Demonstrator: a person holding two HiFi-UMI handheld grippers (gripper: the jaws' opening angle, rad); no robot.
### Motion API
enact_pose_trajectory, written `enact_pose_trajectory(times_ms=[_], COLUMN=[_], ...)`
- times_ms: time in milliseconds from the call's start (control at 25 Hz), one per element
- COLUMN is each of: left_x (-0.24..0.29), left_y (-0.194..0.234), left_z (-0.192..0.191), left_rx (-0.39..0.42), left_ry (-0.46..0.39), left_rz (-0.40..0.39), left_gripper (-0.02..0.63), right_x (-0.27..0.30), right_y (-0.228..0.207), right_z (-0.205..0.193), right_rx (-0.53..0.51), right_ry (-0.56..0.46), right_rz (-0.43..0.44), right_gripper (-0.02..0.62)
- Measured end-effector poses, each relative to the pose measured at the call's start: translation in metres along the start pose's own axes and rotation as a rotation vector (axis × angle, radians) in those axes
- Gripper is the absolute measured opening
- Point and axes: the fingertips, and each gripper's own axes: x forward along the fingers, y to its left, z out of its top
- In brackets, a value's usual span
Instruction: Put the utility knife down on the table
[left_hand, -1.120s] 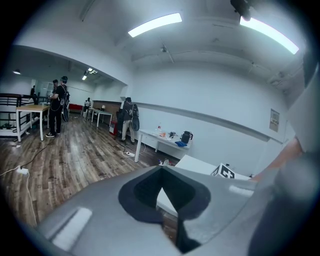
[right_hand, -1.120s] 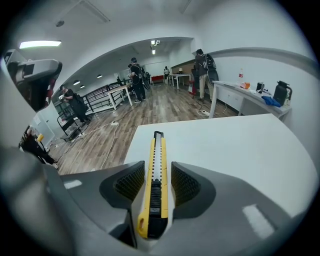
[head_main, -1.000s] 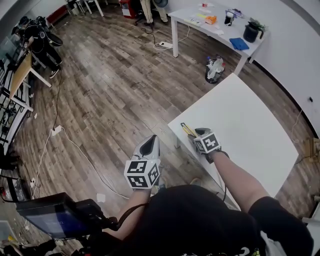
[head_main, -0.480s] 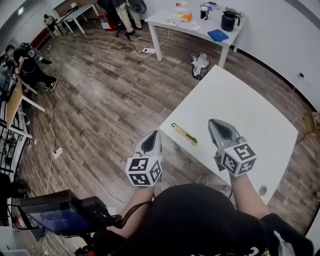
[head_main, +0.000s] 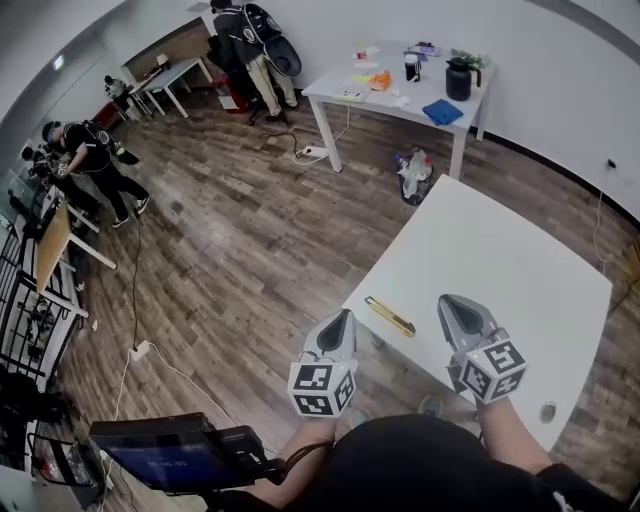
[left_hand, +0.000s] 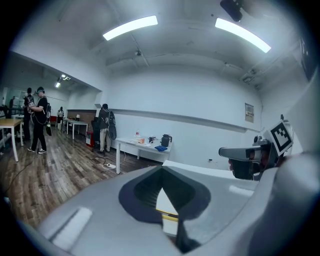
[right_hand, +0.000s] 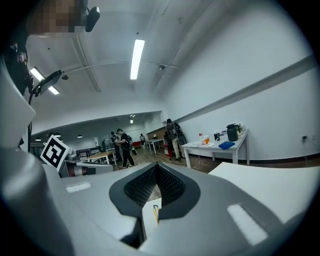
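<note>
Head view: white table (head_main: 505, 262), wooden floor (head_main: 245, 240)

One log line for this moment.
knife: flat on table, free | left gripper: shut, empty | right gripper: shut, empty | task: knife down

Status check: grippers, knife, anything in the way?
Left gripper shut, empty, off the table edge. Right gripper shut, empty, above the white table. Utility knife flat on table between them. Nothing in the way.
</note>
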Motion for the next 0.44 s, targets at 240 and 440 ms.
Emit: enact_pose_trajectory(times_ms=[240,440], left_x=[-0.015,-0.025], left_y=[0.015,0.026], left_z=[0.014,0.019], left_rx=[-0.001,0.007], left_ry=[-0.032,-0.051], left_rz=[0.019,0.035], left_gripper=[0.001,0.000], right_x=[0.009,0.018], right_y=[0.023,0.038], right_z=[0.008,0.007], right_rx=[-0.025,-0.043], right_ry=[-0.007,-0.016], right_rz=[0.049,0.071], right_gripper=[0.023,0.023])
